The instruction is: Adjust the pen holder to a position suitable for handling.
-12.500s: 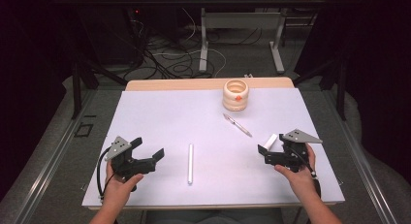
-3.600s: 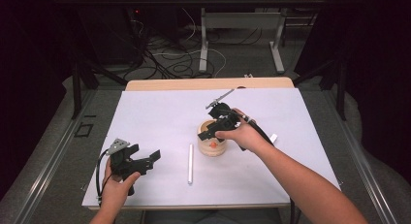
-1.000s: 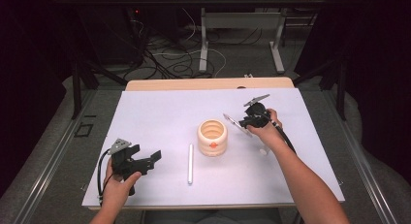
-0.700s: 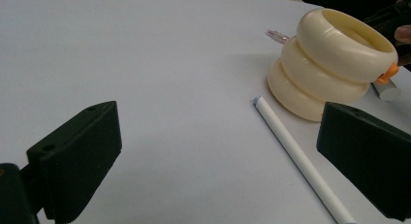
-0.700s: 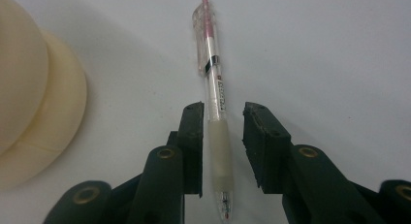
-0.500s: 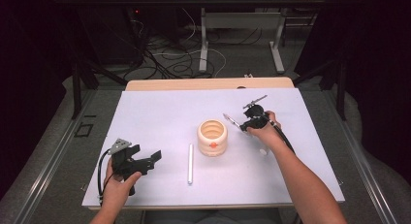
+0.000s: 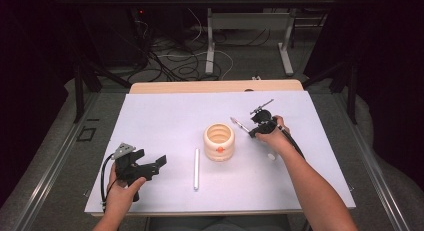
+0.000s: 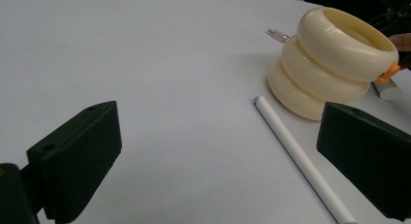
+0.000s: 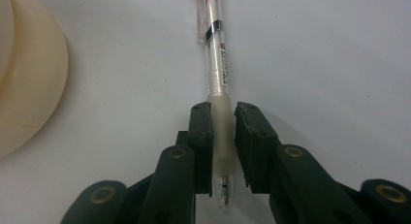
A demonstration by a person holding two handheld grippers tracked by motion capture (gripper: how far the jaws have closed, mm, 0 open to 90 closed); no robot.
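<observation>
A cream ribbed holder stands upright at the table's middle, its edge also in the right gripper view. Just right of it lies a clear pen, and my right gripper is shut on its pale rubber grip. The pen's tip pokes out behind the holder in the left gripper view. A white pen lies in front of the holder. My left gripper rests open at the front left, with nothing between its jaws.
A small white cap lies by the right hand. The white sheet covers the table; a wooden edge shows at the back. Cables and table legs lie on the floor beyond.
The holder went from the table's back to its middle, carried by the right gripper. Over the last second that gripper has edged down onto the clear pen. The left gripper has stayed put.
</observation>
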